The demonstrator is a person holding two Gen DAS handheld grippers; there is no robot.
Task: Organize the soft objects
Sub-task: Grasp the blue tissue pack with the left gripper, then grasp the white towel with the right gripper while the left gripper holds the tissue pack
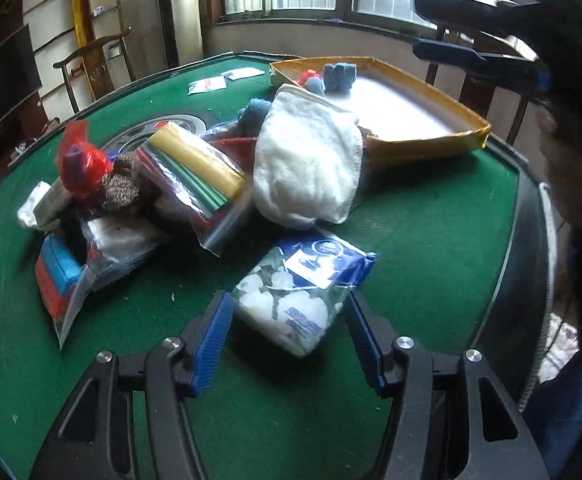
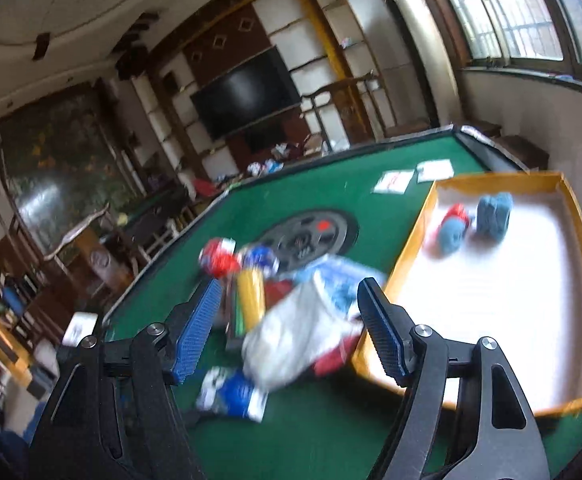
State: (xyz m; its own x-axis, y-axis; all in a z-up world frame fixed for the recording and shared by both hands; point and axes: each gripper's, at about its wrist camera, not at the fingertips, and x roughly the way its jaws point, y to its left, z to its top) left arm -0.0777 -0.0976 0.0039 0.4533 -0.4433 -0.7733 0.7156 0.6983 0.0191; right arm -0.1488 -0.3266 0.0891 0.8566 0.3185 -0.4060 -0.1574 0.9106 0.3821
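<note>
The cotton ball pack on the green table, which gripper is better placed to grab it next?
Left. The left gripper is open with the cotton ball pack right between its fingers; the right gripper is off by the yellow box.

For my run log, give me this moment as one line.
left tool open over cotton-ball bag | right tool open, empty | yellow box holds blue yarn

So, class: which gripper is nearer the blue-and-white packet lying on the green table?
Left. The left gripper has the packet between its open fingers; the right gripper is raised beyond the yellow tray.
</note>
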